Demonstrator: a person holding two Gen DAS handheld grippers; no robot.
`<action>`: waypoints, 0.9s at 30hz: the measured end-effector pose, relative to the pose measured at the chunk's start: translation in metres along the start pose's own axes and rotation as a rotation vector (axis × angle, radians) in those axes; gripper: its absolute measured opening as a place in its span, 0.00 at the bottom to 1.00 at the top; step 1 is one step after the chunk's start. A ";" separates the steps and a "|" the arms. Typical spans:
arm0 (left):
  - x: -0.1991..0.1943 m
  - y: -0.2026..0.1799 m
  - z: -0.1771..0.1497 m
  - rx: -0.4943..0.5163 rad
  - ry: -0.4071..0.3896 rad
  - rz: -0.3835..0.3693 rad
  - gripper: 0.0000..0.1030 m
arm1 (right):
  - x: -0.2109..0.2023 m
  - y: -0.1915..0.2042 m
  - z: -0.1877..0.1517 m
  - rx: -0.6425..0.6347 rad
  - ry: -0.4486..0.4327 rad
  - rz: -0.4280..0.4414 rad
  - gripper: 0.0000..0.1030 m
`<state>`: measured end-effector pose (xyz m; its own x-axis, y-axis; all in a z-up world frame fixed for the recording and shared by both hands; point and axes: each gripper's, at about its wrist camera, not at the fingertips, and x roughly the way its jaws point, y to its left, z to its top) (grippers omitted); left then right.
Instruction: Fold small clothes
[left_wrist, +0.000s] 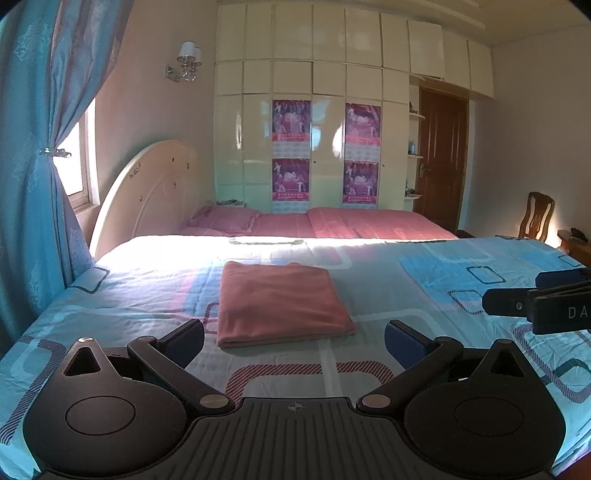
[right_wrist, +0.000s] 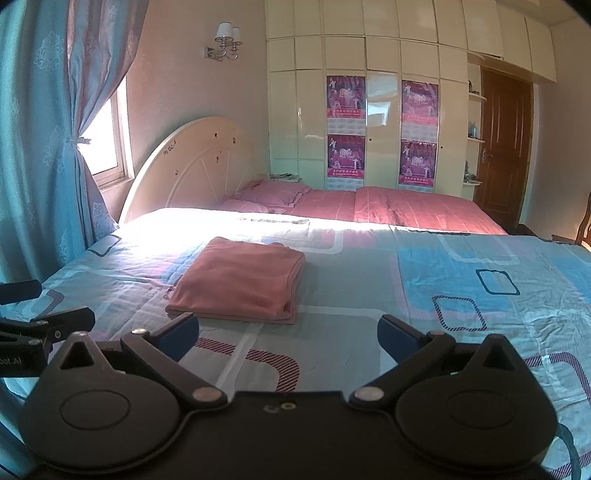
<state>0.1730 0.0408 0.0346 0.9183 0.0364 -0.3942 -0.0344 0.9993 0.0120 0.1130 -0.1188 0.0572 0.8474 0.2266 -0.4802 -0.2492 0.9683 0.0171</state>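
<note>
A pink garment (left_wrist: 280, 302) lies folded into a neat rectangle on the blue patterned bedsheet (left_wrist: 406, 288). It also shows in the right wrist view (right_wrist: 240, 282). My left gripper (left_wrist: 294, 341) is open and empty, just short of the garment's near edge. My right gripper (right_wrist: 288, 332) is open and empty, a little behind the garment and to its right. The right gripper shows at the right edge of the left wrist view (left_wrist: 513, 295). The left gripper shows at the left edge of the right wrist view (right_wrist: 55, 317).
A second bed with pink bedding (left_wrist: 351, 221) and a cream headboard (left_wrist: 147, 188) stands beyond. Blue curtains (left_wrist: 33, 147) hang at the left. A cream wardrobe (left_wrist: 314, 110), a brown door (left_wrist: 441, 158) and a wooden chair (left_wrist: 537, 216) stand at the back.
</note>
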 end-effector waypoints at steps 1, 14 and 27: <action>0.000 0.000 0.000 0.000 0.000 0.001 0.99 | -0.001 0.000 0.000 -0.001 0.000 0.001 1.00; 0.003 -0.002 0.000 0.001 0.006 0.002 0.99 | -0.002 -0.003 0.002 -0.004 0.005 0.008 1.00; 0.003 0.001 -0.001 -0.015 0.000 0.006 0.99 | -0.002 -0.009 0.005 -0.011 0.012 0.024 1.00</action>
<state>0.1754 0.0420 0.0327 0.9181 0.0420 -0.3941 -0.0454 0.9990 0.0008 0.1155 -0.1273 0.0621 0.8358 0.2480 -0.4899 -0.2740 0.9615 0.0193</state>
